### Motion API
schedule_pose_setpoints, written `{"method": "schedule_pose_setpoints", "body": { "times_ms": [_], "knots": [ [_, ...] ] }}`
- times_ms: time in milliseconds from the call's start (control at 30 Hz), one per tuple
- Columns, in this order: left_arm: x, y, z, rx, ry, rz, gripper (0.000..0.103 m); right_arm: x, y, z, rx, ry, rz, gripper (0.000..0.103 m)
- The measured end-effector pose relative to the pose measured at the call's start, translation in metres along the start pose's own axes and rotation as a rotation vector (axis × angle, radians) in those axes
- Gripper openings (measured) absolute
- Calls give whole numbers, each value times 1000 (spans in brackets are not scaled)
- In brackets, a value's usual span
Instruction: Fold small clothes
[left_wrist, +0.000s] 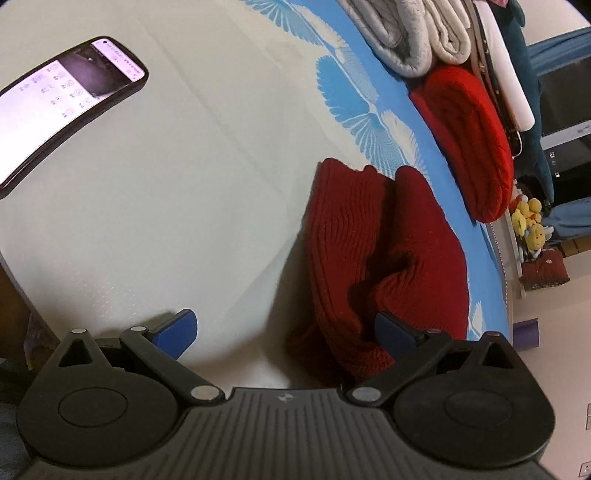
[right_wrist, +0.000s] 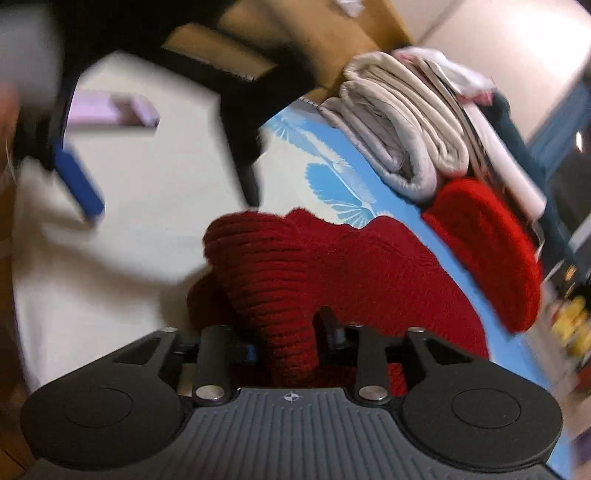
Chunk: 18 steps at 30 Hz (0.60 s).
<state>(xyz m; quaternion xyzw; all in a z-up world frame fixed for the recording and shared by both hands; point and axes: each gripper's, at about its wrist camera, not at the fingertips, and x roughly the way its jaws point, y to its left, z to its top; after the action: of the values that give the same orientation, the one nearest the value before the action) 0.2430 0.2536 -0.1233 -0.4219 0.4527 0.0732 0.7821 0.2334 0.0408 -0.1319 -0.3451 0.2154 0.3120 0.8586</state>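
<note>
Right gripper (right_wrist: 286, 345): clamped on dark red knit garment (right_wrist: 295, 266); left gripper (left_wrist: 286, 334): jaws wide apart, one blue pad against garment; smartphone (left_wrist: 62, 107) on white sheet (left_wrist: 184, 184)

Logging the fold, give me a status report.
Left gripper open, empty. Right gripper shut on dark red knit. Folded pile alongside, phone off left.

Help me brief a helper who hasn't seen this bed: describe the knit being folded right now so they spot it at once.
On the white sheet, beside its blue patterned border, lies a dark red ribbed knit. The right gripper pinches it. Unlike the brighter red knit stacked neatly by the grey towels, it is rumpled.
</note>
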Motion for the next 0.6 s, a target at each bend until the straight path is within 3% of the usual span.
{"method": "schedule_pose_setpoints", "body": {
  "times_ms": [33, 100, 167, 267, 367, 467, 500, 600],
  "knots": [
    [1, -1, 1, 1, 1, -1, 102, -7, -15, 2, 77, -3, 57, 60],
    [2, -1, 3, -5, 0, -10, 102, -25, -38, 6, 222, -11, 162, 71],
    [2, -1, 3, 1, -4, -19, 102, -50, -69, 5, 387, -54, 227, 70],
    [-1, -8, -2, 24, -22, -48, 102, -74, -119, -14, 581, -95, 130, 64],
    [1, -20, -8, 75, -21, -90, 102, -68, -138, -32, 564, -21, 13, 59],
    [12, -32, -19, 133, 36, -126, 102, -46, -122, -53, 519, 131, 47, 59],
    [18, -36, -23, 154, 61, -112, 102, -39, -111, -60, 483, 151, 41, 60],
    [43, -40, -31, 206, 114, 55, 102, -40, -87, -64, 364, 124, -26, 60]
  ]
}}
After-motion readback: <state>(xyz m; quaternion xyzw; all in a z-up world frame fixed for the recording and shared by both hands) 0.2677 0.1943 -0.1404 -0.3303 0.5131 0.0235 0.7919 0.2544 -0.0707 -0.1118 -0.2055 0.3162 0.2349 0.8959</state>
